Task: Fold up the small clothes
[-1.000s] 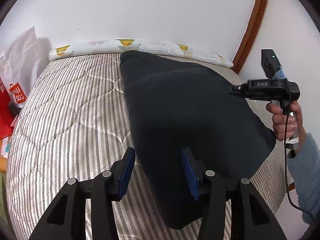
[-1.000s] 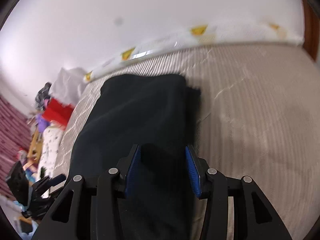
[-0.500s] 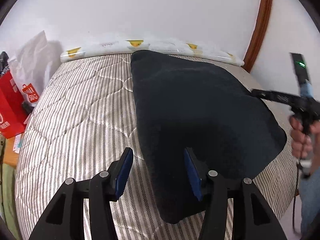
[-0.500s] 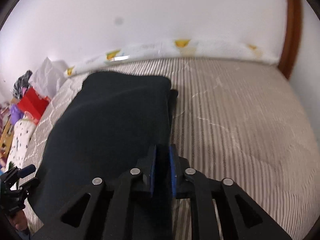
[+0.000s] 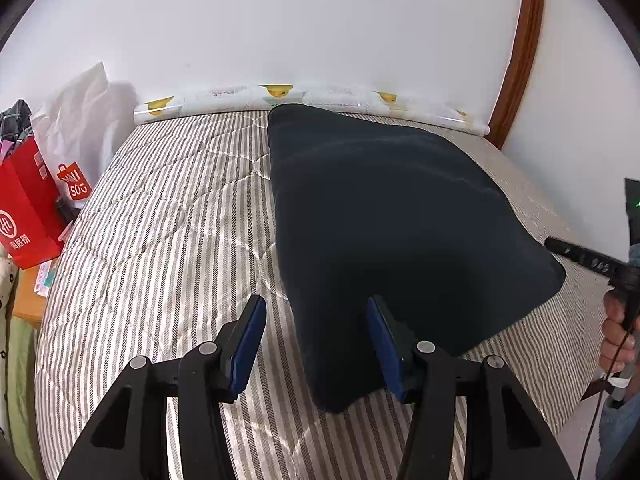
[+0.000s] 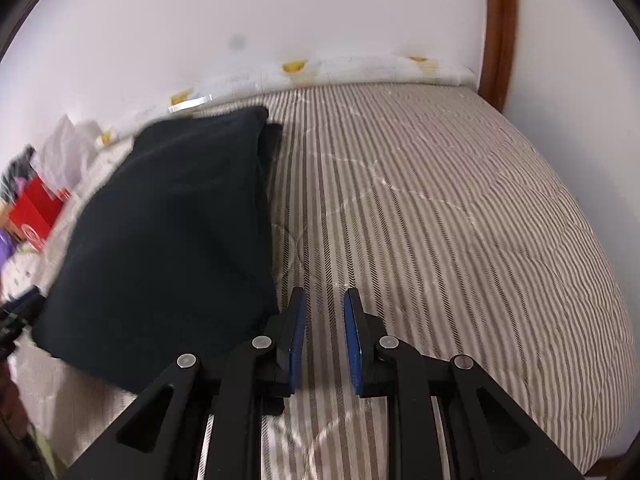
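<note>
A dark navy garment point(image 5: 400, 232) lies folded flat on the striped mattress point(image 5: 160, 220). My left gripper point(image 5: 316, 344) is open at the garment's near left edge. Its right finger is over the cloth and its left finger over bare mattress, neither pressing. My right gripper point(image 5: 580, 256) shows at the right edge, past the garment's right corner, held by a hand point(image 5: 616, 336). In the right wrist view the right gripper point(image 6: 325, 300) hovers over bare mattress point(image 6: 460, 220), just right of the garment point(image 6: 168, 232). Its jaws are opening from a narrow gap with nothing between them.
Red shopping bags point(image 5: 28, 216) and a white plastic bag point(image 5: 80, 112) stand off the mattress's left side. A rolled duck-print cloth point(image 5: 280, 94) lies along the white wall at the back. A brown wooden door frame point(image 5: 516, 60) rises at the back right.
My right gripper closed from wide to a narrow gap and slid right off the garment onto bare mattress. My left gripper stayed open at the garment's near left edge.
</note>
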